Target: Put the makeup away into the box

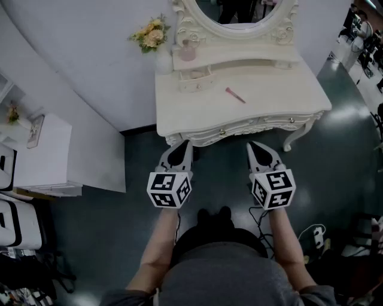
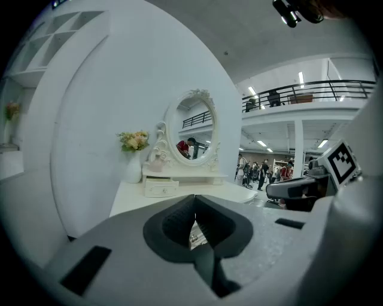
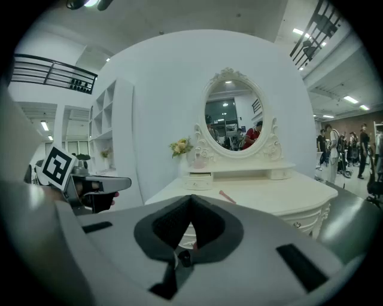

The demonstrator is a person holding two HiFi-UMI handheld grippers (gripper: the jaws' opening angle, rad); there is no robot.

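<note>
Right claw (image 1: 251, 145) well short of makeup (image 1: 234, 95)

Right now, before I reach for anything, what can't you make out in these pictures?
Pink makeup stick: too small in every view to tell brush from pencil.
Small drawer box: head view, contents too small and shadowed to tell.
Oval mirror: top cut off by head view's upper edge.
Pink bottle: head view, too small to read any label.
</note>
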